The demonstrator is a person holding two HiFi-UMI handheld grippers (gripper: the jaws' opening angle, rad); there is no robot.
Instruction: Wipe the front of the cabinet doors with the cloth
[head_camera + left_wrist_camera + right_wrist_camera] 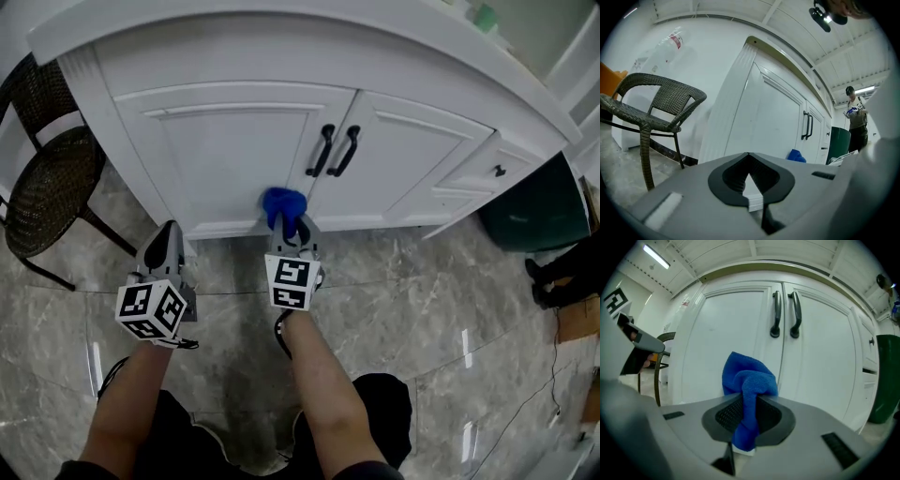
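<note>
Two grippers are hanging low in front of the white cabinet. At far left, a wicker chair is standing on the marbled floor. My left gripper is hovering near the cabinet's corner post, jaws closed on nothing. My right gripper is clenching the blue cloth, which is bunching at the bottom of the left door, just beside the seam and below the black handles. A dark green bin is sitting rightmost.

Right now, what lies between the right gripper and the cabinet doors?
The blue cloth held by the right gripper, before the cabinet doors; see the right gripper view.
</note>
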